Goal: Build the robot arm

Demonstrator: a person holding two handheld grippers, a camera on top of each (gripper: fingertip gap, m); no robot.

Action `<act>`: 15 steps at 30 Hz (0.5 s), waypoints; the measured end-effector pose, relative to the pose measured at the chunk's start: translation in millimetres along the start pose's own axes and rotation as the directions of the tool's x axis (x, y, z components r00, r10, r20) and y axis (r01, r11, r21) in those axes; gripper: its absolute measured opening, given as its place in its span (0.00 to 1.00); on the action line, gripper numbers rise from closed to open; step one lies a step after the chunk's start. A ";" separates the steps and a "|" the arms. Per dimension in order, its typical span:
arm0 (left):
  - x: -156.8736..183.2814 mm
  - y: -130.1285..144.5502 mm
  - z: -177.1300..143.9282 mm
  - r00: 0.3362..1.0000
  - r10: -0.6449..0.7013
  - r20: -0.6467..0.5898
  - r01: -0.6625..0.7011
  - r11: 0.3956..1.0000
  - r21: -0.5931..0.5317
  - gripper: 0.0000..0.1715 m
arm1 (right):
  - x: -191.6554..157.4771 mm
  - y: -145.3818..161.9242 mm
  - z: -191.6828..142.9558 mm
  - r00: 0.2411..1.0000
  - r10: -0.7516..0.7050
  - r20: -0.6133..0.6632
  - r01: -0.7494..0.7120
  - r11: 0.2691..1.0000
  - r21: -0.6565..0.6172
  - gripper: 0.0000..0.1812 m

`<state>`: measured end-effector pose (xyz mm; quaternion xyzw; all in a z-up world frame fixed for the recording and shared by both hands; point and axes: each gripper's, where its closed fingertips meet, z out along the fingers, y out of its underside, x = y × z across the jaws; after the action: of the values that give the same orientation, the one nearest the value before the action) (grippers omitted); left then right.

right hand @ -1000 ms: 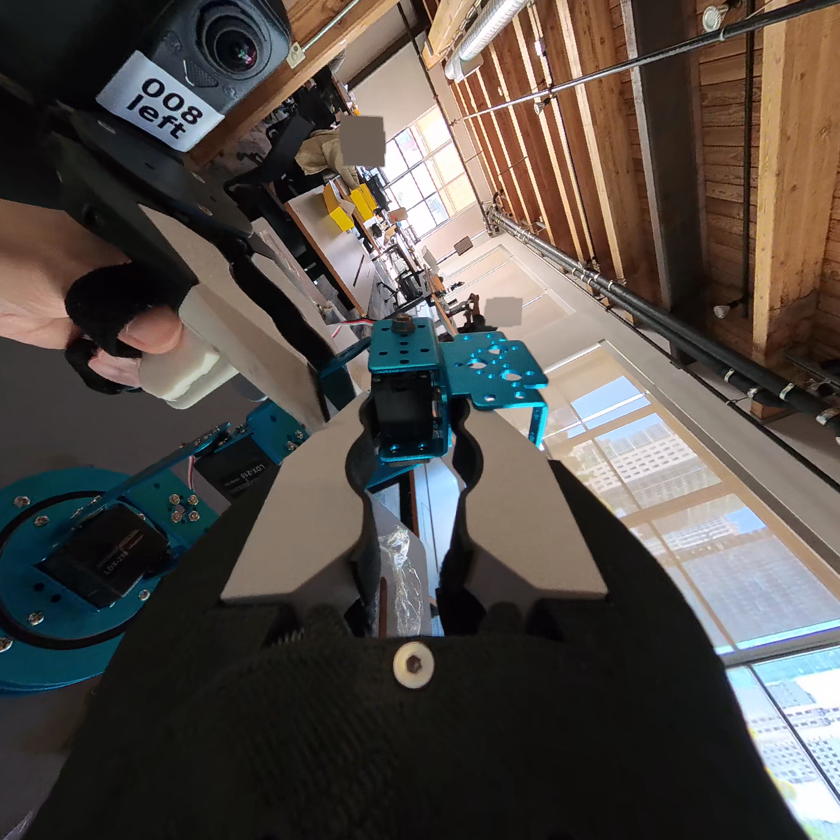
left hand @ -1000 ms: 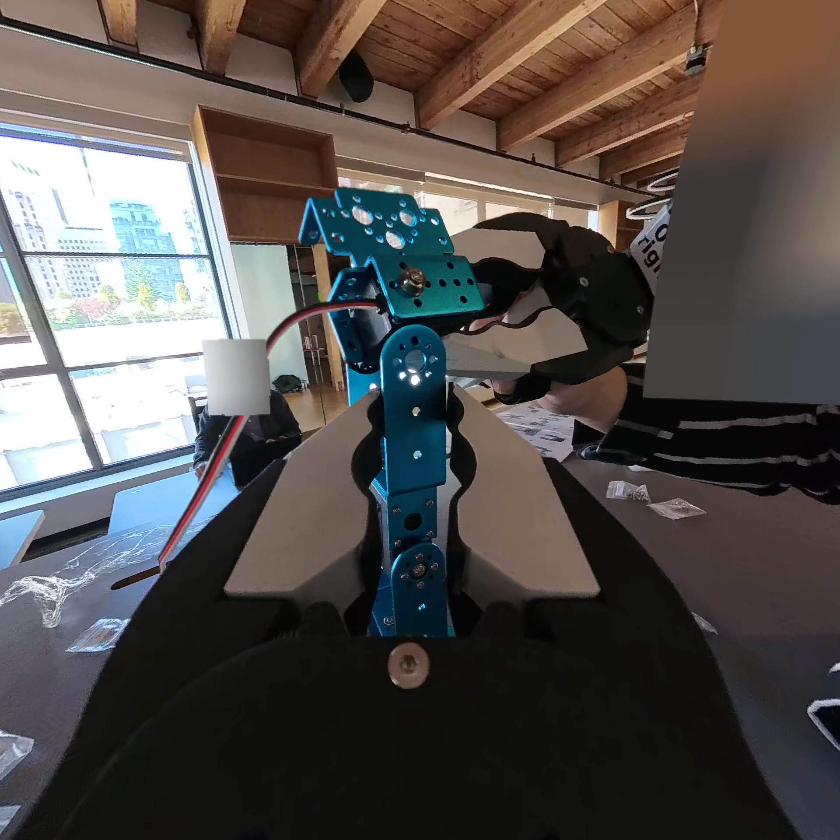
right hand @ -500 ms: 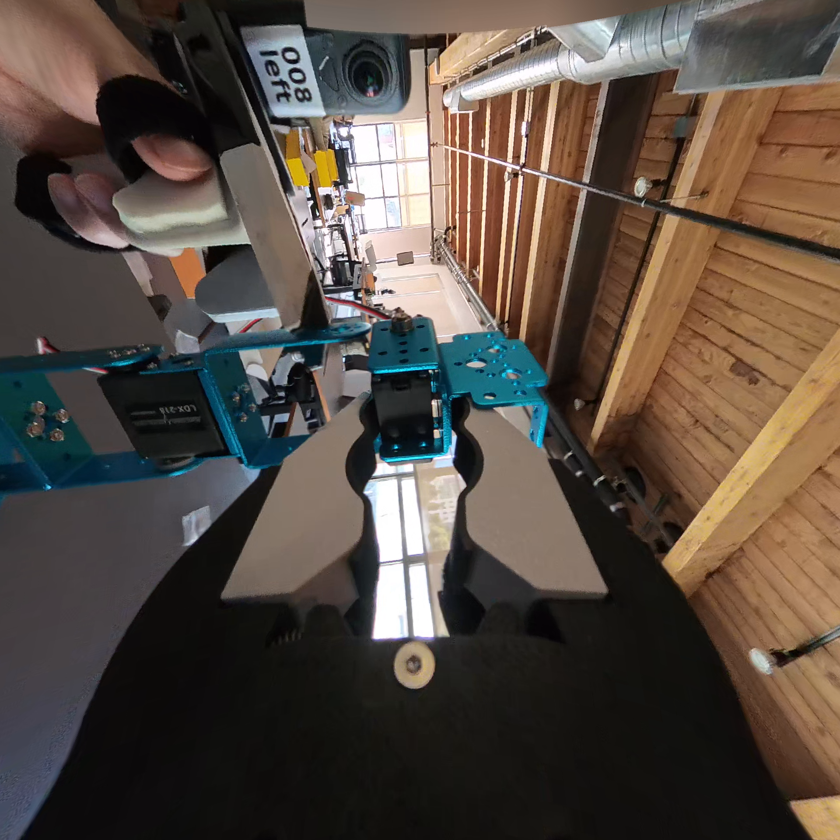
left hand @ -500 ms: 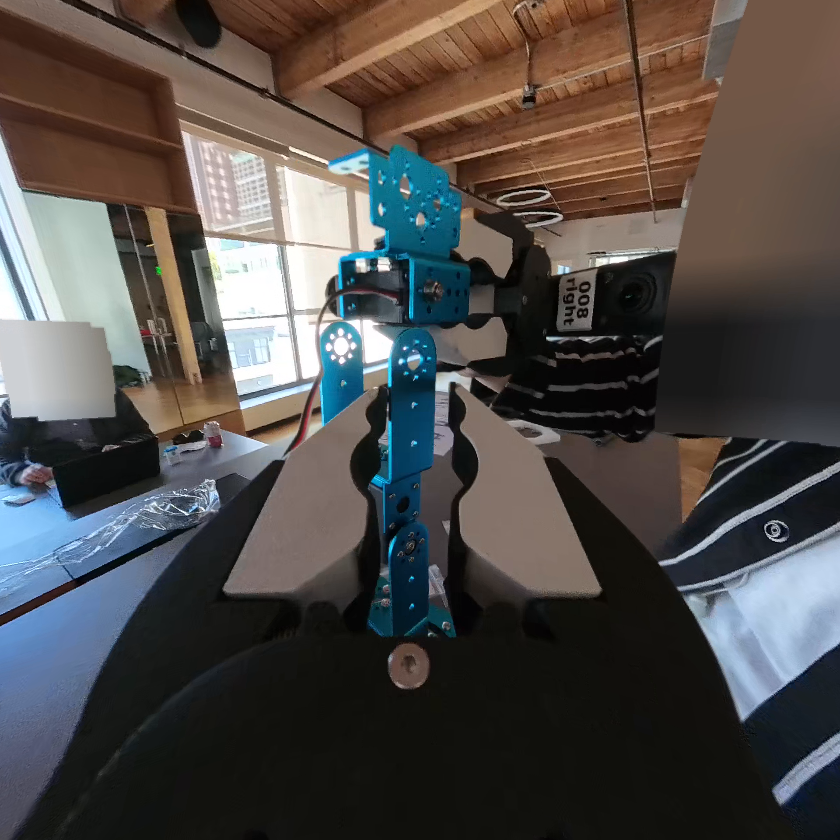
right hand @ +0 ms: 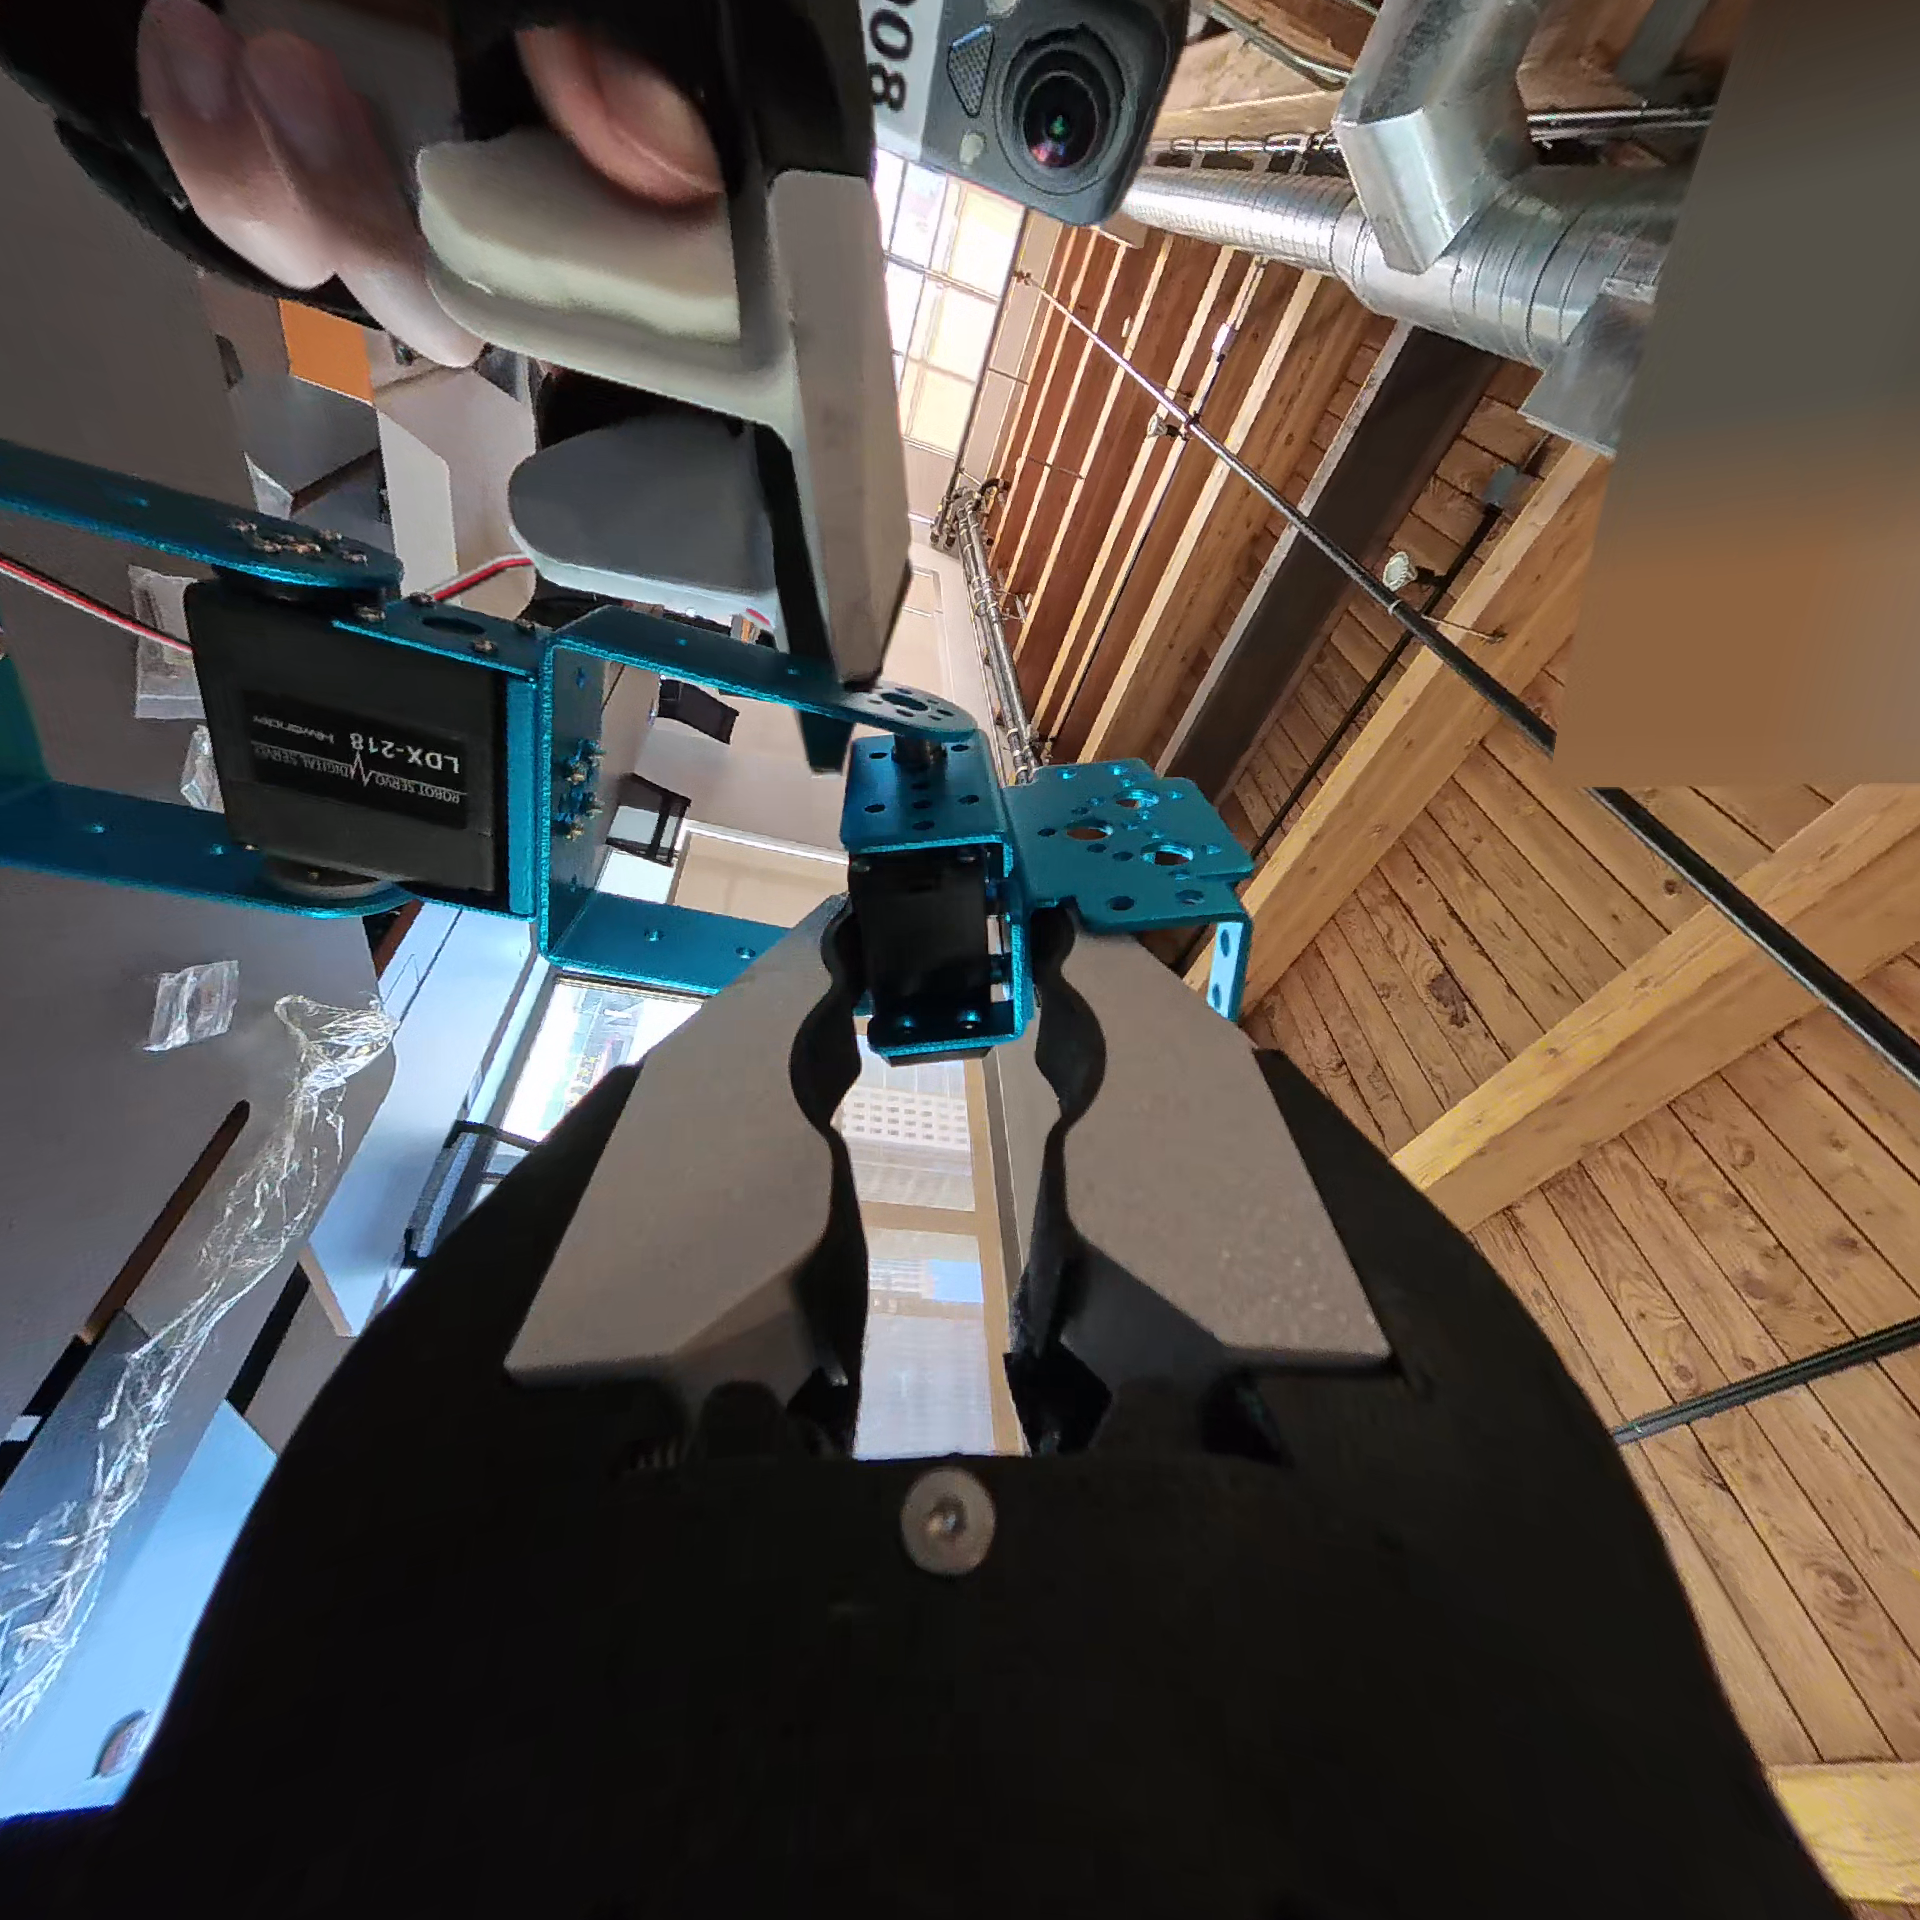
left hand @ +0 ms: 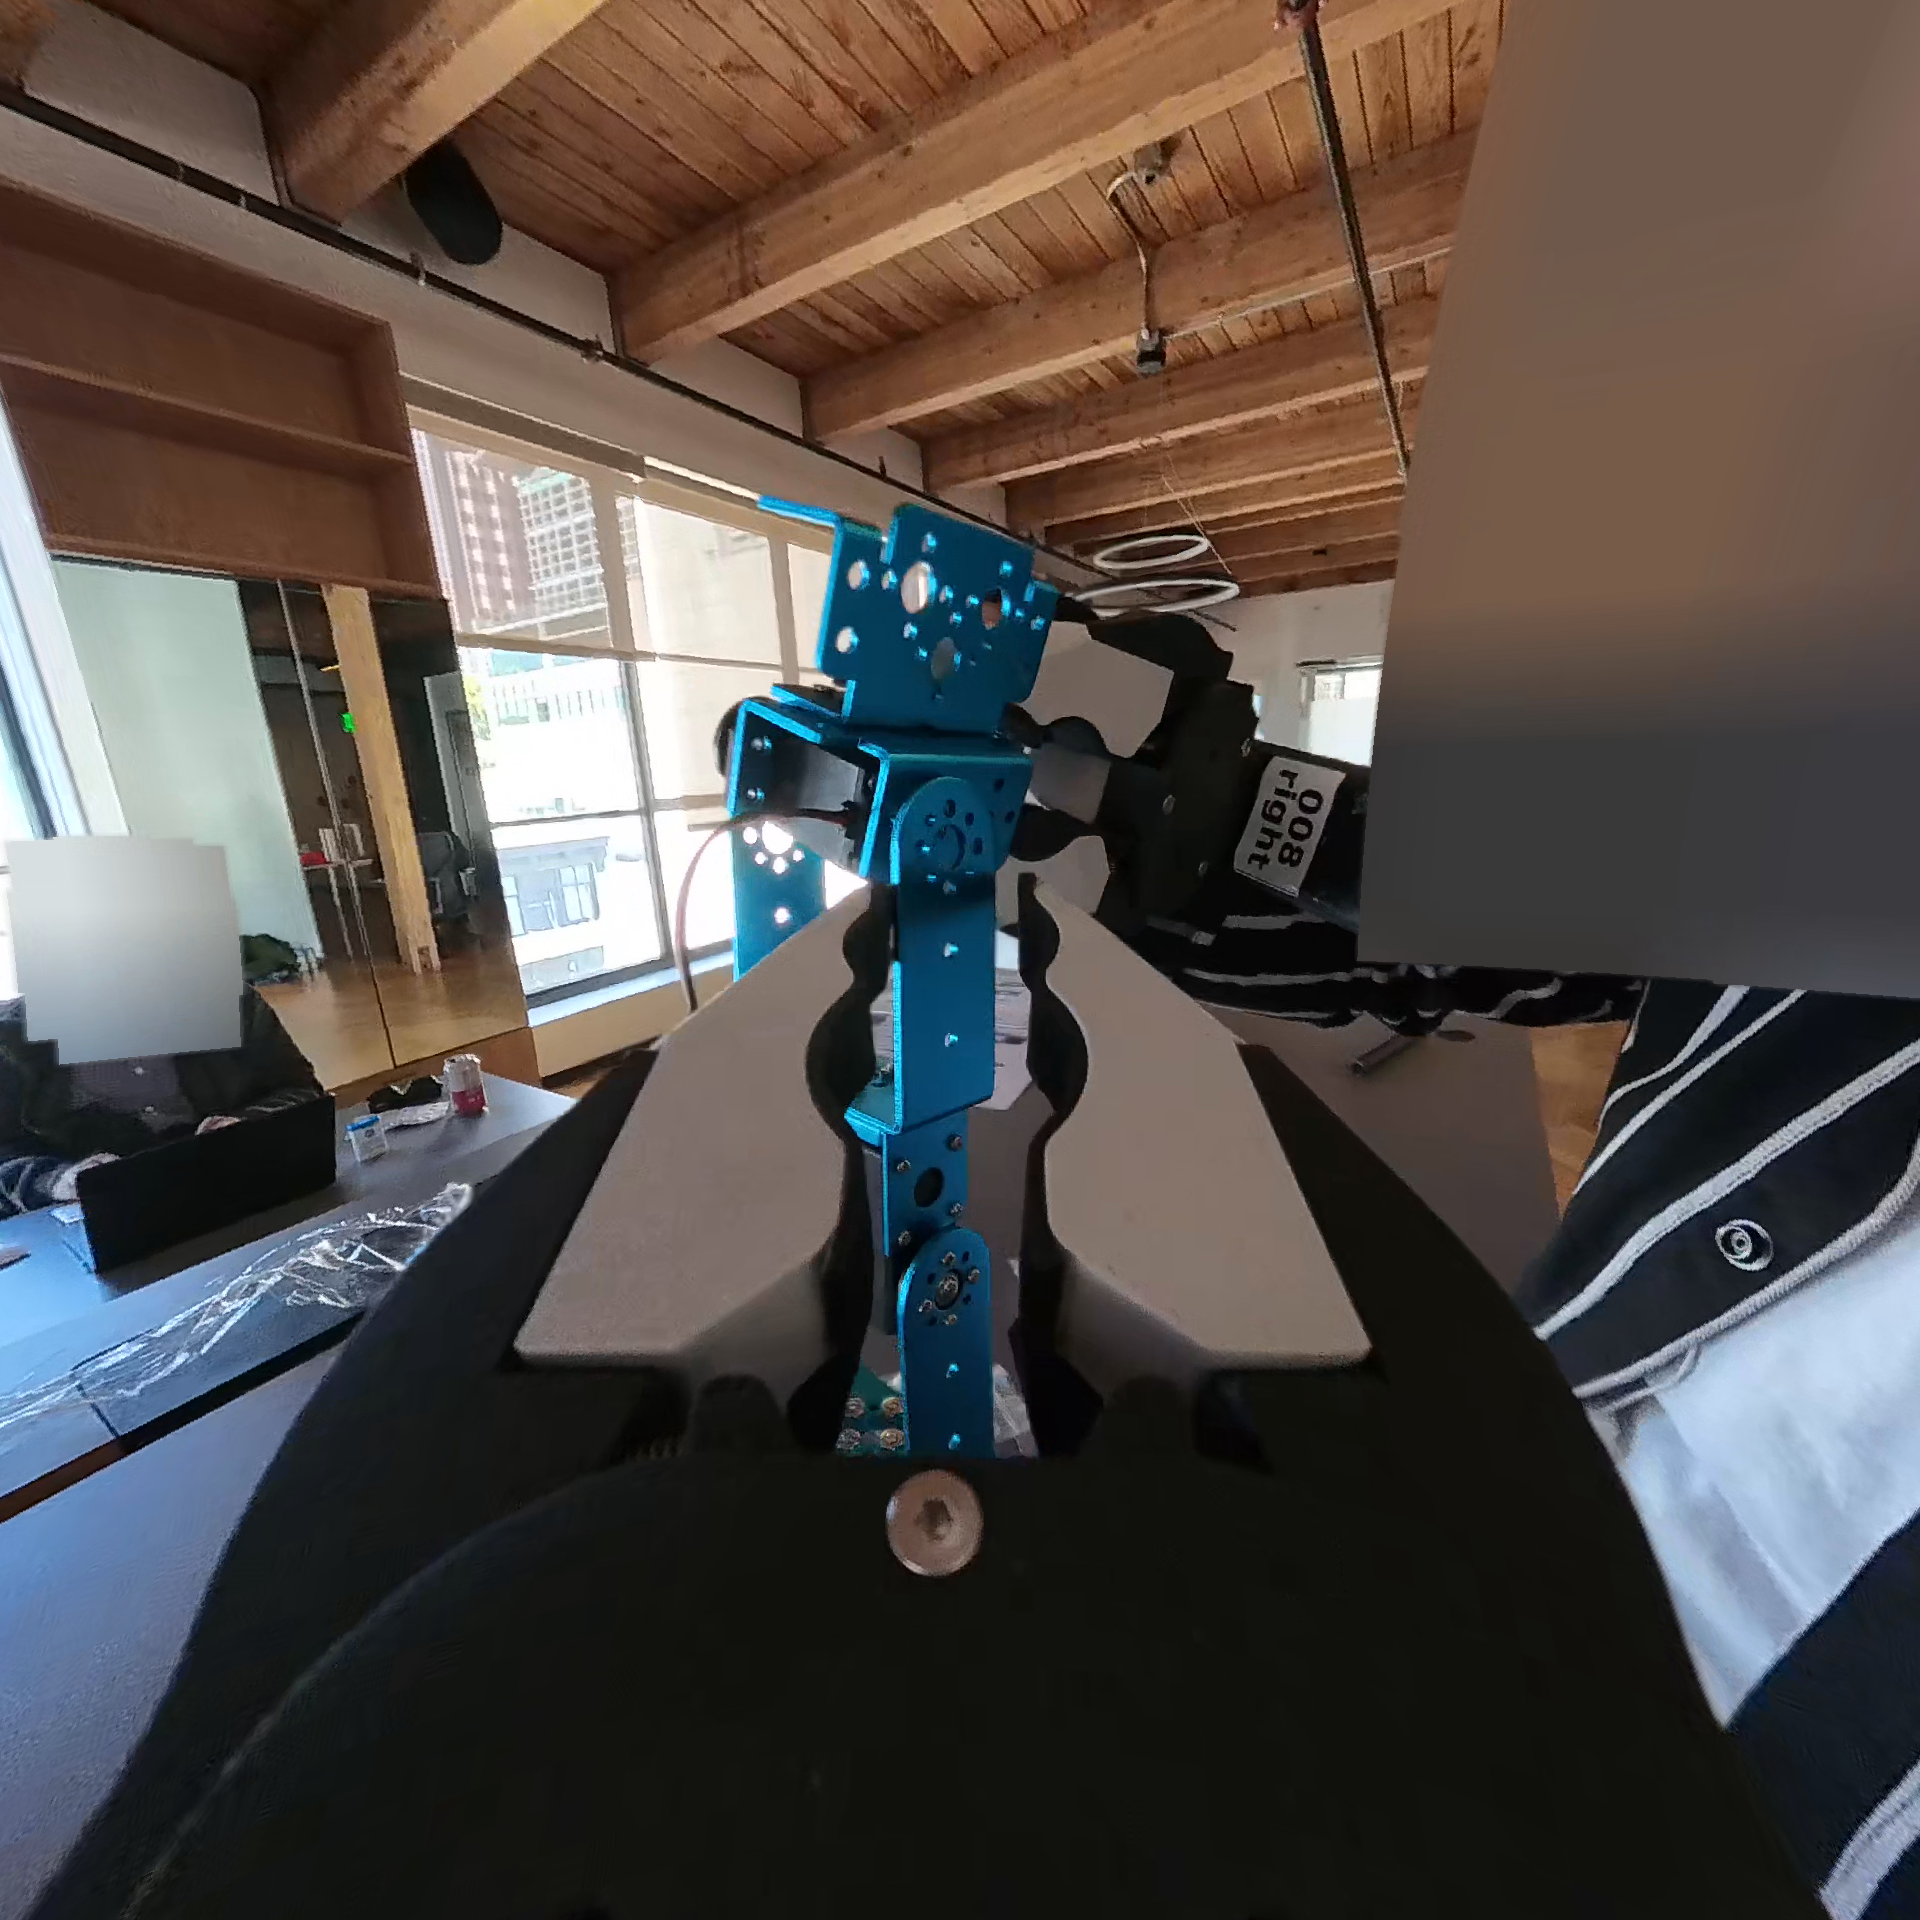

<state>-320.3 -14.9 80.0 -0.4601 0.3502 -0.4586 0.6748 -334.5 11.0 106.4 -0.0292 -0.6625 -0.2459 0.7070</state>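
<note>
A blue metal robot arm with black servos is held up between both grippers. My left gripper (left hand: 948, 904) is shut on its long blue bracket link (left hand: 940, 1008), which stands upright between the fingers. Above it sit the end servo housing (left hand: 935, 821) and a perforated blue plate (left hand: 930, 634). My right gripper (right hand: 940, 935) is shut on that end servo (right hand: 925, 935), with the perforated plate (right hand: 1127, 842) to its right. The right gripper also shows in the left wrist view (left hand: 1049, 769), and the left gripper in the right wrist view (right hand: 831, 540). A larger black servo (right hand: 353, 758) sits further down the arm.
A dark table (left hand: 125, 1579) carries crumpled clear plastic wrap (left hand: 260, 1309) and small parts bags (right hand: 192, 997). A person sits at a laptop (left hand: 208, 1174) on the far left. A striped sleeve (left hand: 1714, 1247) fills the right side. Windows and wooden ceiling beams lie behind. About 4 cm separates my left fingertips from my right.
Both grippers stay shut on the arm and have swung round with it. The end servo and perforated plate have turned on the link. The left gripper looms closer in the right view.
</note>
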 end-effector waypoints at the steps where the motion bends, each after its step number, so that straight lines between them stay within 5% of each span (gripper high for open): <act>1: -0.9 -0.2 -0.2 1.000 0.006 0.011 -0.006 1.000 0.006 0.13 | -0.3 -0.2 0.1 1.000 0.009 0.000 -0.009 1.000 0.003 0.16; 15: -4.3 -9.0 -7.7 0.958 0.158 0.239 -0.166 0.986 0.014 0.21 | -1.5 -3.7 -0.6 0.997 0.045 -0.066 -0.044 0.999 0.012 0.16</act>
<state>-331.2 -14.6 86.1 -0.4698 0.2960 -0.3495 0.7547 -335.3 8.0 103.8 -0.0321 -0.6390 -0.2275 0.7341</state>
